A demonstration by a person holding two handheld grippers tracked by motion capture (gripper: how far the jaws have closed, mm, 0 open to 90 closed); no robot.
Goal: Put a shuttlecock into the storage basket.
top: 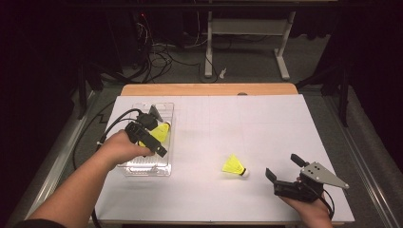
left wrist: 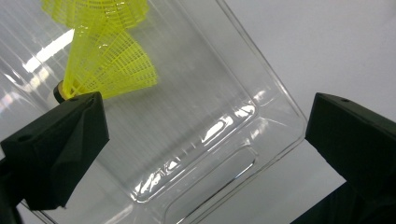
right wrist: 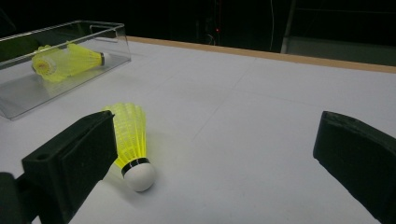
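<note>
Yellow shuttlecock (right wrist: 130, 142) sits loose by my spread right gripper (top: 285, 172); left gripper (top: 159, 129) spread over bin (top: 142, 168). Clumsy approach w/ jaw could knock it away.

table (top: 266, 118): white | on it: clear tray (top: 167, 137), yellow shuttlecock (top: 235, 166)

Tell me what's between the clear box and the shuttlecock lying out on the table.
Nothing: in the high view, only bare white table runs from the clear box to the shuttlecock. The right gripper view shows the same open stretch.
</note>
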